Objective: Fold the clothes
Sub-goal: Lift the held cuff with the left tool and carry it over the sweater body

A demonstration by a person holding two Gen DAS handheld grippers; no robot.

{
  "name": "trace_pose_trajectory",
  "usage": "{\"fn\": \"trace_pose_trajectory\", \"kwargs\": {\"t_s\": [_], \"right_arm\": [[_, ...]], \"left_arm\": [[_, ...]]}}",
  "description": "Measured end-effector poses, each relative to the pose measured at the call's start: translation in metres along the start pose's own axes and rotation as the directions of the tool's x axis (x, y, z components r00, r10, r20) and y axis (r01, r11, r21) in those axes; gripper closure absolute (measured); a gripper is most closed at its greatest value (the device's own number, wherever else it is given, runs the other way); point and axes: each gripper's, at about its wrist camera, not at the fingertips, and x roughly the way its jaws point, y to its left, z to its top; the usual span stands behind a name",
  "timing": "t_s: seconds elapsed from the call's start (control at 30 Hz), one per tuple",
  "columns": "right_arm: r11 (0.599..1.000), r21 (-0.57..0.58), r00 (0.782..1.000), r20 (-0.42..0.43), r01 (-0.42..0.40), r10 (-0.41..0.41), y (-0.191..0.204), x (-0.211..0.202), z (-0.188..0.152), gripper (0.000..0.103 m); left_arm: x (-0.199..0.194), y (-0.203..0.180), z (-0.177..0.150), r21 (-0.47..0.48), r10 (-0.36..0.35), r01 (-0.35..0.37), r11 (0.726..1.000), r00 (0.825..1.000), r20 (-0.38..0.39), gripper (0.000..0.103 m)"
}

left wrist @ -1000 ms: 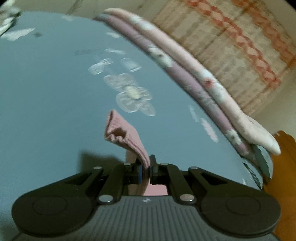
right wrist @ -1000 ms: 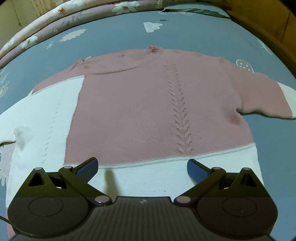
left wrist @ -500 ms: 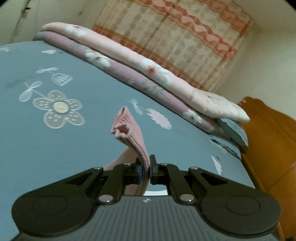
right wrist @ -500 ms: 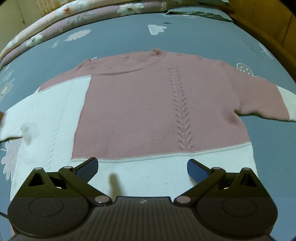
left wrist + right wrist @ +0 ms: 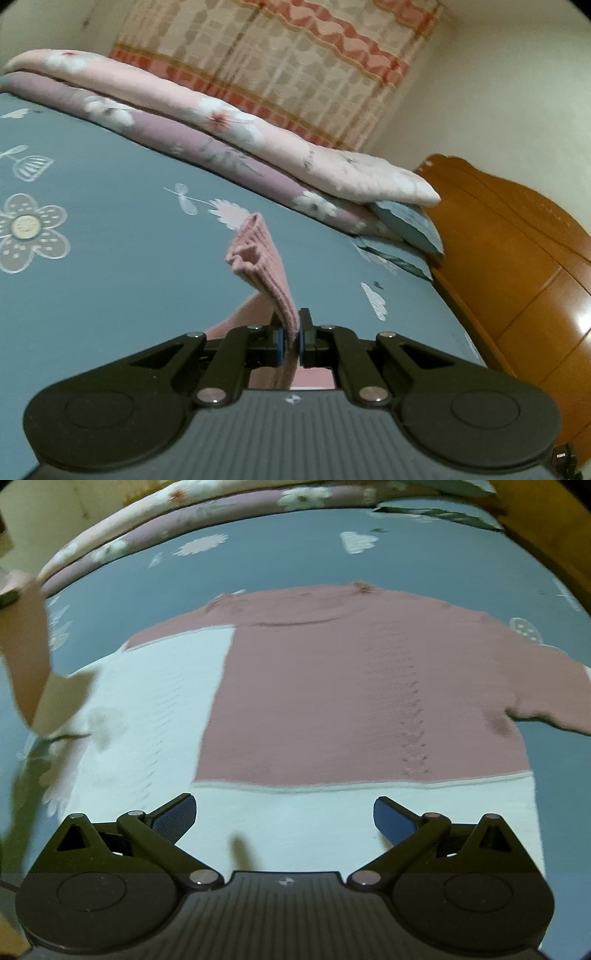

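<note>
left wrist view: left gripper (image 5: pixel 291 341) jaws clenched on the pink ribbed cuff (image 5: pixel 258 258) of the sweater sleeve; cuff sticks up past the tips, lifted clear of the blue bedsheet (image 5: pixel 110 258).
background: folded floral quilts (image 5: pixel 221 147) along the far side of the bed, wooden headboard (image 5: pixel 517 258) at right, curtain (image 5: pixel 295 66) behind.
right wrist view: right gripper (image 5: pixel 284 816) jaws spread wide, nothing between them, hovering over the white hem band.
sweater (image 5: pixel 351 686): flat on the bed, pink body, white left panel and hem; raised sleeve (image 5: pixel 33 657) blurred at left edge.
step (my read): folding the left sleeve in across the body.
risk 1: only a thin bite of cuff is pinched; a tug could pull it out.
risk 2: nothing pins the body, so a sleeve pull could drag or wrinkle it.
</note>
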Motion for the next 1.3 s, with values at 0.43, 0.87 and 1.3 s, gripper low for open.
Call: {"fn": "trace_pose_trajectory", "kwargs": {"t_s": [0.43, 0.87, 1.3], "right_arm": [[0.995, -0.056, 0.996, -0.016, -0.085, 0.084, 0.012, -0.014, -0.001, 0.0], [0.984, -0.096, 0.988, -0.023, -0.152, 0.151, 0.018, -0.021, 0.002, 0.0], [0.99, -0.064, 0.992, -0.006, -0.126, 0.126, 0.004, -0.029, -0.002, 0.0]], "left_arm": [[0.032, -0.049, -0.001, 0.074, -0.102, 0.107, 0.991, 0.992, -0.071, 0.098], [0.064, -0.095, -0.005, 0.124, -0.186, 0.202, 0.971, 0.974, -0.133, 0.098], [0.102, -0.141, -0.018, 0.117, -0.267, 0.291, 0.949, 0.946, -0.184, 0.098]]}}
